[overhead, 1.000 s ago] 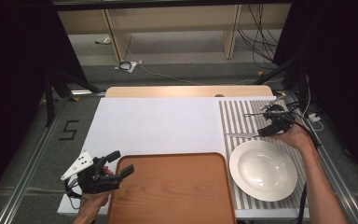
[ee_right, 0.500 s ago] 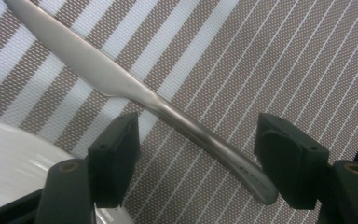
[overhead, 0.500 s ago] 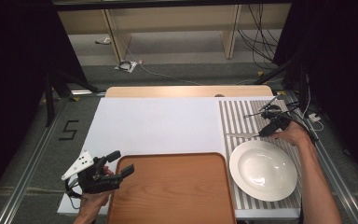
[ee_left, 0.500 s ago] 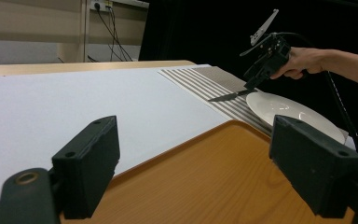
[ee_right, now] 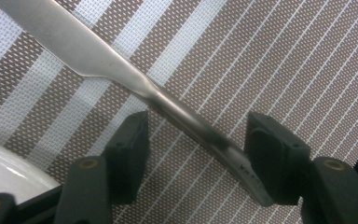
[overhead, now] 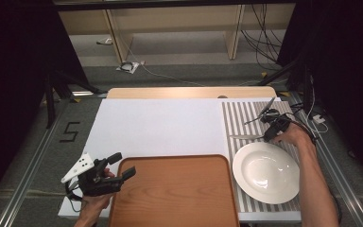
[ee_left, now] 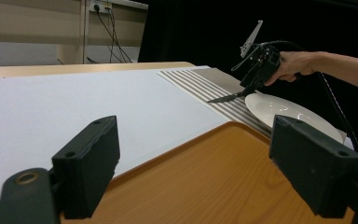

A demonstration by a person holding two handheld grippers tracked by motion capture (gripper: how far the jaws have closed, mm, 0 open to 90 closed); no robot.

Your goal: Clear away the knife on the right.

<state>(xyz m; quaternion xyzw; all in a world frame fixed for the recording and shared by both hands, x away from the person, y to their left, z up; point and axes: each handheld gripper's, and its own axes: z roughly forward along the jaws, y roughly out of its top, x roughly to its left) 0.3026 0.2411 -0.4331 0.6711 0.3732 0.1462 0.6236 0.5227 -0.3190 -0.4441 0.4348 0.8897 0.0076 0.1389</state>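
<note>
The counter (overhead: 160,127) offers wide open room between the two tongs. The tray (overhead: 170,189) lies just beside the left tongs (overhead: 118,166), which hang spread and empty at its near corner. The striped mat (overhead: 250,118) lies under the right tongs (ee_right: 193,140); the plate (overhead: 266,172) sits just beside them. The knife (ee_right: 121,70) handle crosses between these spread jaws, touching one, not pinched. Judgement: centre the handle before closing, and keep the blade off the plate rim.
</note>
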